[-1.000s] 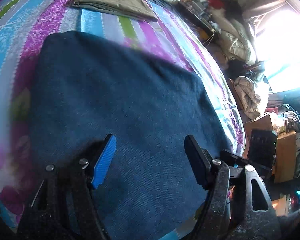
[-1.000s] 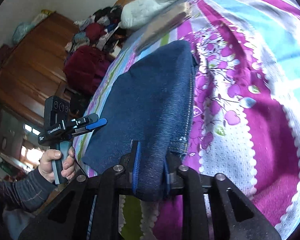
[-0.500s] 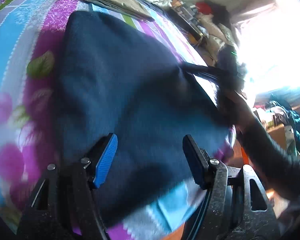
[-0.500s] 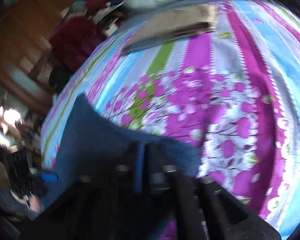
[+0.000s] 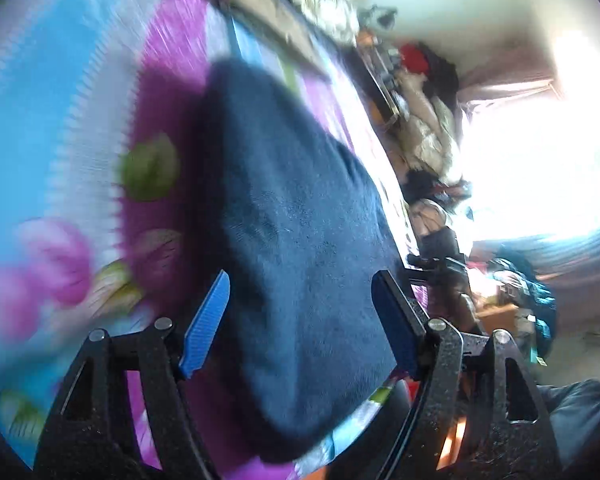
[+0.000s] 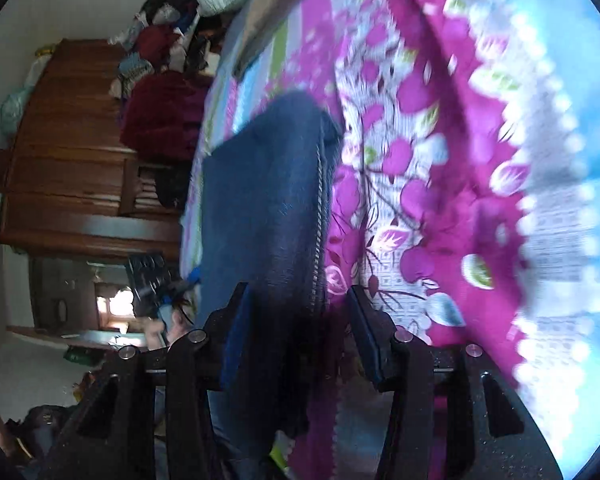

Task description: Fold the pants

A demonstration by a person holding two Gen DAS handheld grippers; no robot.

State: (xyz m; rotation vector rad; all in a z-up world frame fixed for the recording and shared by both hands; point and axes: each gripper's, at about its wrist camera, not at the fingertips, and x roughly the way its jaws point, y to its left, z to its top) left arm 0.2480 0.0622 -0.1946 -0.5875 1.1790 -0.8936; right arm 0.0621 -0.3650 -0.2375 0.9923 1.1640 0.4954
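Both claws stand spread wide with nothing gripped: left claw (image 5: 300, 320) hovers over the folded dark-blue pants (image 5: 300, 216), right claw (image 6: 300, 344) straddles their near stitched edge. Pants lie on the flowered bed sheet (image 6: 440, 200) ahead.

both wrist views close above bed (image 5: 40, 128), facing along fingers; share folded jeans (image 5: 300, 248).

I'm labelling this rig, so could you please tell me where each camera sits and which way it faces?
Left wrist: behind the open left gripper, facing along the pants toward a bright window; a sleeve shows at the lower right.
Right wrist: behind the open right gripper, facing along the pants' stitched edge toward a wooden wardrobe.
Shared: pants and floral bedspread.
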